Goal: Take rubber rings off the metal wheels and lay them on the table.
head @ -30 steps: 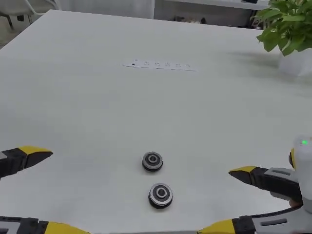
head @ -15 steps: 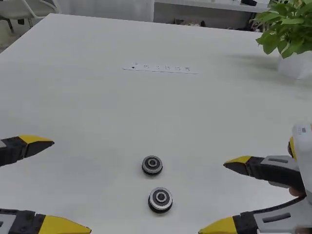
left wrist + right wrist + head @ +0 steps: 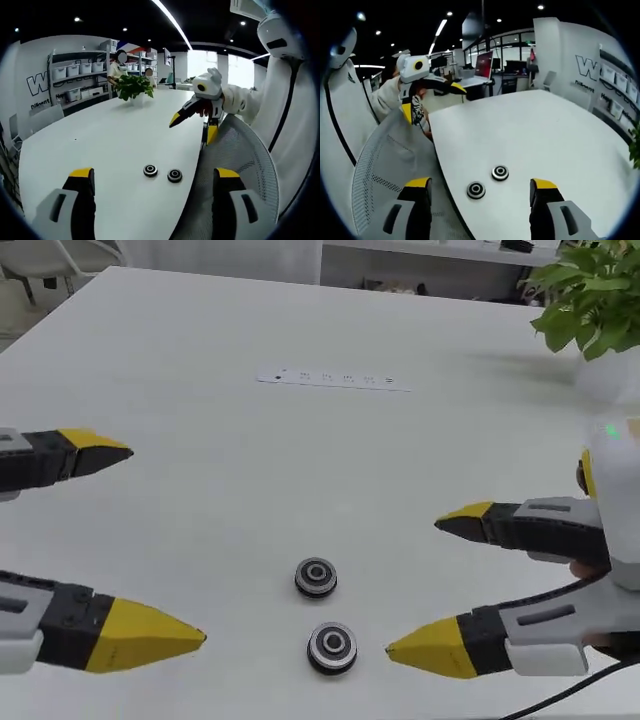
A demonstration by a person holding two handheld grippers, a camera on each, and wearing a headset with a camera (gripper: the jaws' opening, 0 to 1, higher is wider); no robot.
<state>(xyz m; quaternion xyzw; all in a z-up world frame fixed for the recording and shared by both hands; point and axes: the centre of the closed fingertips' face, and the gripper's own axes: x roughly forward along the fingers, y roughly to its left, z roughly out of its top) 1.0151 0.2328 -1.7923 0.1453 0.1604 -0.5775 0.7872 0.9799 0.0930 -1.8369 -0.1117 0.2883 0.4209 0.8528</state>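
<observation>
Head view stock list: two ringed wheels, two open grippers, nothing yet removed

Item 1, grippers, count two. Left gripper (image 3: pixel 168 545) and right gripper (image 3: pixel 412 585) enter from either side over the near part of the table (image 3: pixel 300 470). Each has its yellow-tipped jaws spread wide, with nothing between them. They flank the wheels without touching them. Judged purpose: one is ready to pin a wheel, the other to peel its ring.

Item 2, metal wheels, count two. Near wheel (image 3: pixel 332 648) and far wheel (image 3: pixel 316 577) lie flat on the table close to its near edge, just beside each other but apart. They sit between the two grippers, in easy reach of both. The left gripper view and the right gripper view each show the pair lying ahead between that gripper's own jaws.

Item 3, rubber rings, count two, one dark band around each wheel, as on the near ring (image 3: pixel 332 670). Both are seated on their wheels and none lies loose on the table. Judged progress: task at its start, first grasp not yet made.

Item 4, power strip (image 3: pixel 332 379), count one, flat at mid-table, well apart from the wheels.

Item 5, potted plant (image 3: pixel 590 295), count one, at the far right corner, out of the working area
</observation>
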